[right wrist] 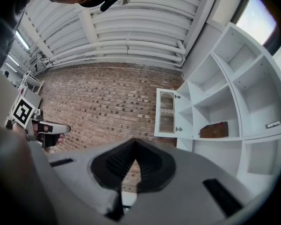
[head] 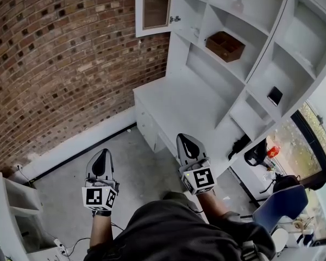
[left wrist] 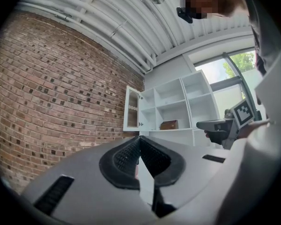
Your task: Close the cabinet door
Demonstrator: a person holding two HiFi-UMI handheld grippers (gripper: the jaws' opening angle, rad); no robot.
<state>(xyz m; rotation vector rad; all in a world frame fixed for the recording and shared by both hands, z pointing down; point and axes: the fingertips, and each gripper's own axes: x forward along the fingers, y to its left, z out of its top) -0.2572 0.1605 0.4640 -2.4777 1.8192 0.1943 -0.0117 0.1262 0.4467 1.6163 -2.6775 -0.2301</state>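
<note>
The white cabinet door (head: 155, 7), with a glass pane, stands swung open at the top left corner of the white shelf unit (head: 261, 64). It also shows as the door (left wrist: 132, 109) in the left gripper view and the door (right wrist: 165, 112) in the right gripper view. My left gripper (head: 102, 156) is shut and holds nothing, low over the concrete floor and far from the door. My right gripper (head: 185, 141) is shut too and empty, beside the counter's front edge. Both point toward the cabinet, well short of it.
A brick wall (head: 60, 53) runs along the left, next to the open door. A low white counter (head: 174, 105) juts out under the shelves. A brown wooden box (head: 225, 46) and a small black item (head: 275, 95) sit on shelves. A small white shelf (head: 16, 200) and a blue chair (head: 280, 203) stand nearby.
</note>
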